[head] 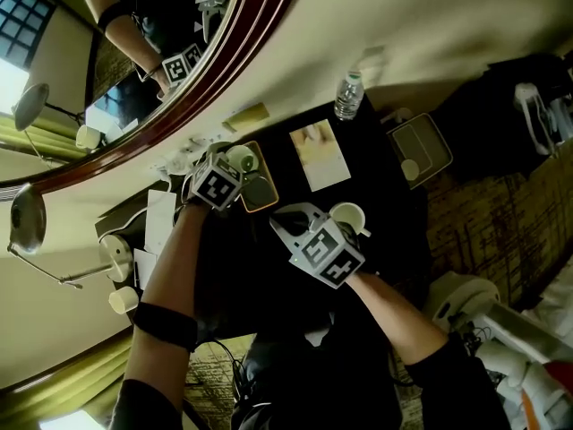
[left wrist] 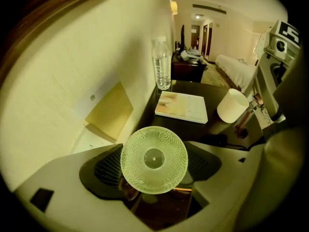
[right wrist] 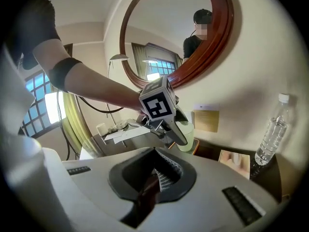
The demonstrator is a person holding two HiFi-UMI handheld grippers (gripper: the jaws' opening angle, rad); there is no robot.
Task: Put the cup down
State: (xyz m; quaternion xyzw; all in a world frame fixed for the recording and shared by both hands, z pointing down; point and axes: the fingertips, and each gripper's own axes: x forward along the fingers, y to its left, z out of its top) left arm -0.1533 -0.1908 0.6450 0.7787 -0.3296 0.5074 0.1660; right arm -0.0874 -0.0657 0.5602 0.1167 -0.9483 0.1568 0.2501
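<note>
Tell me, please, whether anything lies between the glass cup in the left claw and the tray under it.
Nothing visible does: the left claw holds the glass cup over the tray, whose bare surface shows beneath it.

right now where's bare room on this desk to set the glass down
The tray under the glass looks bare. The dark desk is also free between the booklet, the water bottle and the white cup. The end with the papers is crowded.
</note>
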